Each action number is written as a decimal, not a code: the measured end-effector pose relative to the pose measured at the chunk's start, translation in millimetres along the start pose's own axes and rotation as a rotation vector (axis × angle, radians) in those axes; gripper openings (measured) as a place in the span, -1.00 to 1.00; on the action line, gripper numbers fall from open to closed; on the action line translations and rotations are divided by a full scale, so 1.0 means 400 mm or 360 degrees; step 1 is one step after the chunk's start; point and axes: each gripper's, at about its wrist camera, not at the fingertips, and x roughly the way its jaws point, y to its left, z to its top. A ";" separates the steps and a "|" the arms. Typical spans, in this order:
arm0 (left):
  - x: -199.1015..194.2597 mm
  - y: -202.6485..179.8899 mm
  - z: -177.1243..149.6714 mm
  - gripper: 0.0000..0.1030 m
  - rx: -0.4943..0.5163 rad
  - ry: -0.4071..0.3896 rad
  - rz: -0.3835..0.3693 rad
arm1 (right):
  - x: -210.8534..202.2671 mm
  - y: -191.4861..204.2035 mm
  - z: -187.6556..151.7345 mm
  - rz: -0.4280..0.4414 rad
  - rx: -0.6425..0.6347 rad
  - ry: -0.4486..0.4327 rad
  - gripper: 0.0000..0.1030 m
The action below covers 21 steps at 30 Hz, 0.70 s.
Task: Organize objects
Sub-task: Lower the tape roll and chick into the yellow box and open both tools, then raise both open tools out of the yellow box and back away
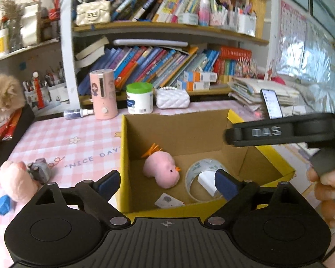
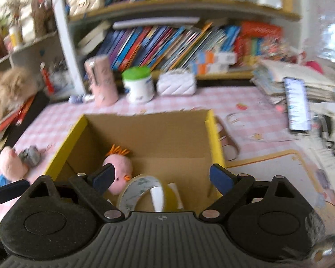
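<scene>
Right wrist blur; gripper (image 2: 166, 176) hides tape roll (image 2: 143, 189).

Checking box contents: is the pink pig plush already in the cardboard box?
No, the pink pig plush lies on the tablecloth left of the cardboard box; only the pink chick and tape roll are inside.

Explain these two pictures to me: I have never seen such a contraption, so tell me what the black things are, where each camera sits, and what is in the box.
No robot here: a person holds a two-finger gripper in each hand, with a fisheye camera on each. One picture looks along the left gripper, the other along the right gripper. Both are open and hold nothing. Below them a cardboard box stands on a table with a pink checked cloth. In the box lie a pink plush chick and a roll of clear tape. Left of the box, on the cloth, lie a pink plush toy and a small grey toy.
</scene>
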 end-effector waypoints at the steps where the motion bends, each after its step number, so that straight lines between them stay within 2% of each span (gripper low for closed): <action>1: -0.012 0.006 -0.003 0.81 -0.0008 -0.0012 -0.0002 | -0.020 -0.002 -0.006 -0.0027 0.0009 -0.0036 0.78; 6: -0.053 0.042 -0.027 0.83 -0.0061 -0.0050 -0.0016 | -0.116 -0.006 -0.062 -0.0139 0.0112 -0.0179 0.78; 12: -0.098 0.078 -0.070 0.83 -0.0062 -0.0048 -0.0066 | -0.178 0.016 -0.143 -0.0296 0.0196 -0.0186 0.78; 17: -0.122 0.118 -0.126 0.83 -0.0070 0.0031 -0.0073 | -0.190 0.046 -0.207 -0.0378 0.0268 -0.0076 0.78; 21: -0.137 0.172 -0.177 0.83 -0.0139 0.0162 -0.0044 | -0.179 0.083 -0.262 -0.0414 0.0329 0.0074 0.78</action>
